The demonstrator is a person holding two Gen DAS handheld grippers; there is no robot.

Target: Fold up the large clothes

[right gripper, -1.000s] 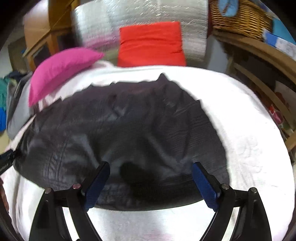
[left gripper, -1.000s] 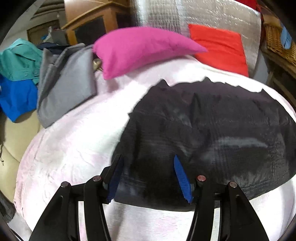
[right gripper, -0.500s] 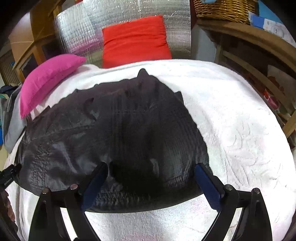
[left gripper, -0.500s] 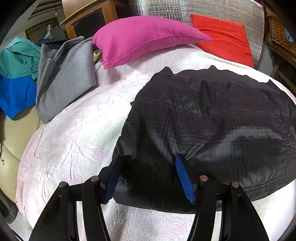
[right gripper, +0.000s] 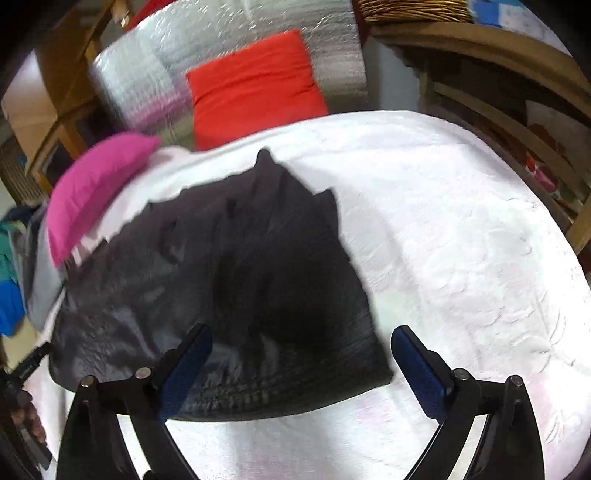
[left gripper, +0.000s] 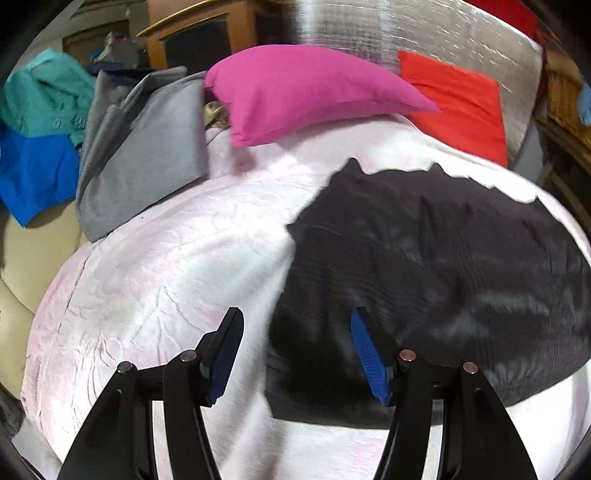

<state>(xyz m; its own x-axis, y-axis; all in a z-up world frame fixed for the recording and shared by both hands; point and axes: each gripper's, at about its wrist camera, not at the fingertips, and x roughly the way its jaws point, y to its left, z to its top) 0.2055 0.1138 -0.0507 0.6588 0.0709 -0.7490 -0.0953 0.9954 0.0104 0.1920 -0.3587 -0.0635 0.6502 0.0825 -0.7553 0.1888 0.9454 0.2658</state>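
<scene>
Black garment (left gripper: 443, 266): folded, lying flat on the white bedcover (left gripper: 166, 266).

Left gripper (left gripper: 295, 354): spread, empty; has slid leftward off the near edge since a second ago.

Right gripper (right gripper: 301, 365): spread, empty, has lifted back.

Judgement: fold released.

Unclear: motion blur hides the layers; far edge bunched.

It looked like a lived-in home room, probably a bedroom: a white bedspread (right gripper: 461, 240), pink pillow (left gripper: 306, 88), red cushion (right gripper: 255, 85), wicker basket (right gripper: 413, 9) and wooden cabinet (left gripper: 192, 40).
</scene>
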